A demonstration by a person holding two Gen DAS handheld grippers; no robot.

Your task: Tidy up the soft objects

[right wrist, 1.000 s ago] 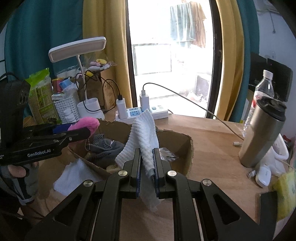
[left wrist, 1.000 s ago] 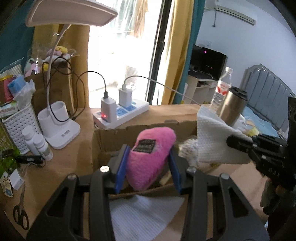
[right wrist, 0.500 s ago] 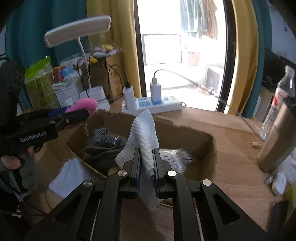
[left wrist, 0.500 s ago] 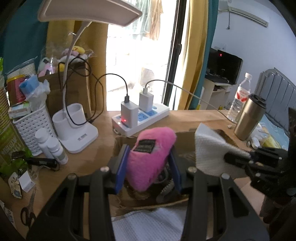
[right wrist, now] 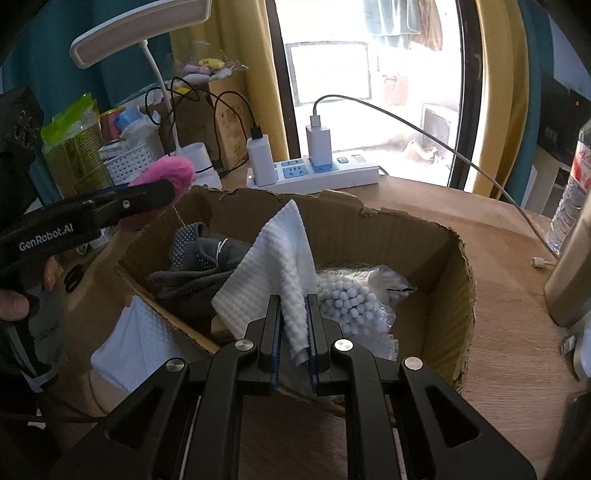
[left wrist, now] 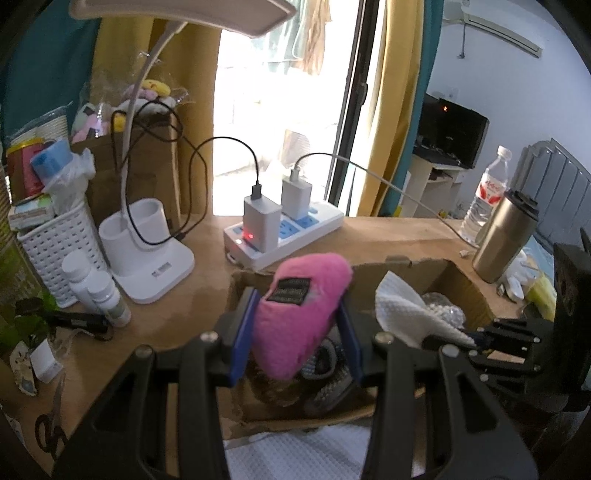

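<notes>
We recorded both views in daylight that entered through the window (right wrist: 332, 74), which was overexposed to near white. Objects before it, such as the power strip (left wrist: 284, 236), were backlit. The lamp (left wrist: 184, 14) appeared unlit. Fisheye distortion curved the curtain (left wrist: 391, 110) and darkened the corners. The nearest black gripper arms were softly focused, and the cardboard box (right wrist: 458, 280) interior lay in shade.

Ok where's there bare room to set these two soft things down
Bare wood shows between the cardboard box and the steel tumbler, and behind the box toward the power strip. Inside the box, only the far right corner past the cotton swab bag is open. The lamp base side is crowded.
</notes>
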